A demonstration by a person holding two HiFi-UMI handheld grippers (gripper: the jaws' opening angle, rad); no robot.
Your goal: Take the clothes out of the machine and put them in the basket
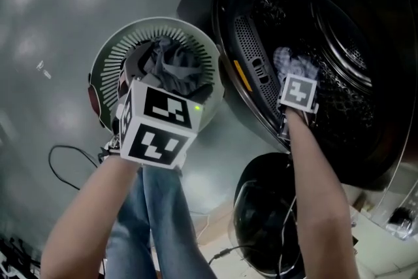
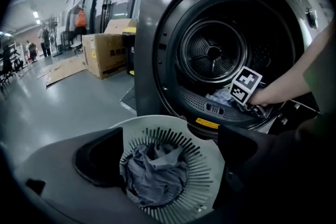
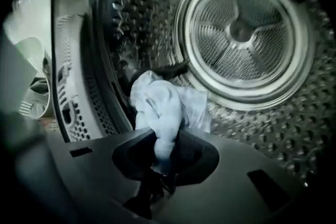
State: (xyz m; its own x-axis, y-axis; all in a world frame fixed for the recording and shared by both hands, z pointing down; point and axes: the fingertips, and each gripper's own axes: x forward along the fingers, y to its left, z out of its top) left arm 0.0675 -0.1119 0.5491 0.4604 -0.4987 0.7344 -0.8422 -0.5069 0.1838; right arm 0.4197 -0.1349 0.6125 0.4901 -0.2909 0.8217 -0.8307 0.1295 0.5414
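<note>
The right gripper (image 3: 164, 157) is inside the machine and its jaws are closed on a bunched fold of a pale blue-white cloth (image 3: 163, 105); the pinched part goes narrow between them. The rest of the cloth lies loose just beyond the jaws, on the near bottom of the perforated drum (image 3: 262, 128), close to the door opening. The left gripper (image 2: 173, 157) is released, its jaws wide apart with nothing in them, and it hangs above the white slatted basket (image 2: 157, 124). The basket stands on the floor just left of the washing machine (image 2: 152, 34), and grey clothes (image 2: 155, 176) are already in it. I judge the cloth to be light, soft and limp. It will not keep any shape, it will hang down from the grip and trail behind. A hold on a thick gathered fold, as it seems to be now, should be safer than on a thin edge, which could slip out. The hanging end may catch on the lower rim of the opening, so a lift before the pull towards the basket seems wise.
</note>
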